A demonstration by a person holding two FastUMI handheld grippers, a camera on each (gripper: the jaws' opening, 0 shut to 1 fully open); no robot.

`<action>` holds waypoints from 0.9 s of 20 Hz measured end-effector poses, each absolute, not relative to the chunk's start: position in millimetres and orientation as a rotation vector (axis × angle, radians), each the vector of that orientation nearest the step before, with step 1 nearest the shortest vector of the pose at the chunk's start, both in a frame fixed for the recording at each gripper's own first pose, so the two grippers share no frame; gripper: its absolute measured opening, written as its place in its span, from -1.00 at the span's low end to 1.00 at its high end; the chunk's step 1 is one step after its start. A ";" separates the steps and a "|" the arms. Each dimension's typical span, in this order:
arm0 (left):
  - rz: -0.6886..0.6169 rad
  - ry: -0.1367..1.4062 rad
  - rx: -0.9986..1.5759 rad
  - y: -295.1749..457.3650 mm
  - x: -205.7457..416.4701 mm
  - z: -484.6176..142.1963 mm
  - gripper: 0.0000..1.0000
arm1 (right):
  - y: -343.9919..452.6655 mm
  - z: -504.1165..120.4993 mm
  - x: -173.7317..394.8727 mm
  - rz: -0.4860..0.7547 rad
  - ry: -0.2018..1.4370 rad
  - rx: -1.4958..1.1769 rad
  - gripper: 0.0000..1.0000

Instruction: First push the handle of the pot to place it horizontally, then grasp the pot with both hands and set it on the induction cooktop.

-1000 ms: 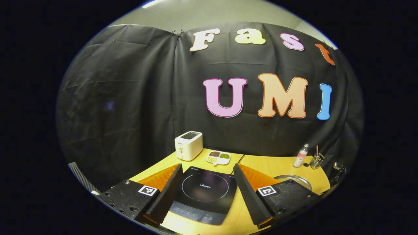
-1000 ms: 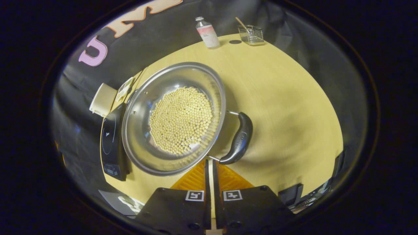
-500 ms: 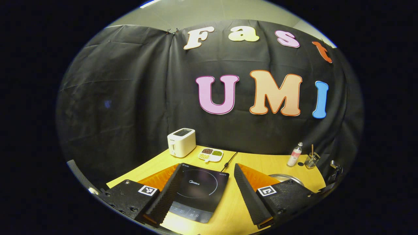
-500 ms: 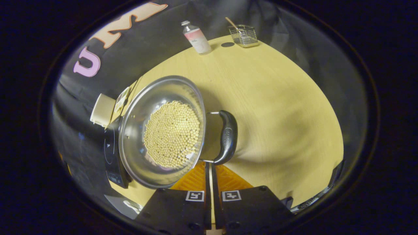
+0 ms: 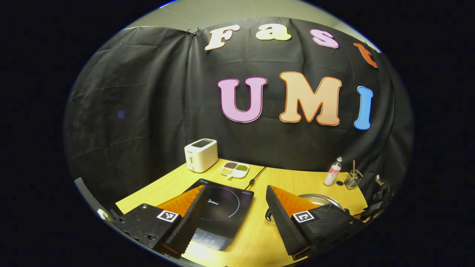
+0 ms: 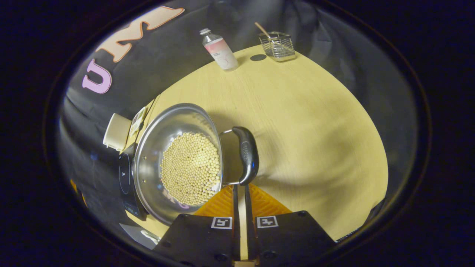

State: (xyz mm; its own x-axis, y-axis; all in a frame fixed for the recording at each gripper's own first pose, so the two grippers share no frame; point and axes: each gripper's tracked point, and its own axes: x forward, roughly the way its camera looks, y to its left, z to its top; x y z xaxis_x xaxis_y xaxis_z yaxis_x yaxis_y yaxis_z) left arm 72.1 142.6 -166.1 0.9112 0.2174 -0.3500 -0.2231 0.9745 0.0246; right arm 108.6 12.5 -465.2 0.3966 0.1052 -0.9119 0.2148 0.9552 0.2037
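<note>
Right gripper view: right gripper (image 6: 240, 191) has fingers nearly together, narrow slit between, nothing held. Tips sit at near end of pot handle (image 6: 247, 155); contact can't be told. Handle is black, curved, on wire loops, standing off right side of steel pot (image 6: 148, 155). Pot rests on wooden table (image 6: 315, 122), holds pale round beans (image 6: 189, 168). Induction cooktop (image 6: 125, 178) just beyond pot's left rim, partly hidden. Farther: bottle (image 6: 219, 50), wire basket (image 6: 276, 45) at table's far edge.

Left gripper view: left gripper (image 5: 233, 194) spread wide, empty, above table near cooktop (image 5: 222, 207). Pot rim (image 5: 323, 198) behind right finger. Toaster (image 5: 200, 154) and divided dish (image 5: 234, 169) w/ dark cord (image 5: 256, 177) at back.
</note>
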 end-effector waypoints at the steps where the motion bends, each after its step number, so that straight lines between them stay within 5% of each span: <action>1: 0.227 0.363 -0.016 141.2 73.6 -167.6 0.92 | 11.5 -465.5 110.8 -0.065 1.170 0.304 -0.79; 5: 0.214 0.376 -0.040 133.8 79.0 -175.8 0.92 | 11.4 -460.2 105.2 -0.048 1.195 0.306 -0.79; 6: 0.207 0.381 -0.051 131.0 80.1 -177.5 0.92 | 13.5 -458.8 101.4 -0.028 1.208 0.320 -1.00; 8: 0.189 0.393 -0.069 125.2 82.1 -183.9 0.92 | 10.8 -450.7 93.0 0.000 1.229 0.327 -0.79; 9: 0.182 0.401 -0.072 125.2 82.8 -187.7 0.84 | 11.4 -442.9 89.0 0.029 1.234 0.332 -0.54; 10: 0.176 0.408 -0.072 124.3 83.7 -190.9 0.92 | 8.5 -440.3 84.8 0.040 1.227 0.322 -0.78; 11: 0.170 0.416 -0.072 123.1 85.7 -195.5 0.92 | 2.8 -430.5 86.7 0.045 1.218 0.316 -0.55; 14: 0.121 0.461 -0.089 113.9 92.7 -212.7 0.92 | 4.2 -406.7 99.0 0.057 1.176 0.397 -0.55; 16: 0.077 0.498 -0.124 106.5 99.9 -227.6 0.91 | 9.9 -396.0 112.7 0.062 1.141 0.473 -0.20; 18: 0.017 0.535 -0.179 94.7 105.9 -245.0 0.91 | 9.9 -396.3 124.3 0.058 1.123 0.502 0.53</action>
State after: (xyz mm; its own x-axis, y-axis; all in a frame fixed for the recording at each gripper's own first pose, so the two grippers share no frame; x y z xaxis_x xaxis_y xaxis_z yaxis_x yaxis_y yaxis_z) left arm 105.9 94.7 -245.0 0.8604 -0.0306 -0.5087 -0.0629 0.9842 -0.1655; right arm 124.3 9.9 -396.3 0.4438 0.2927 -0.8470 0.2035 0.8875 0.4134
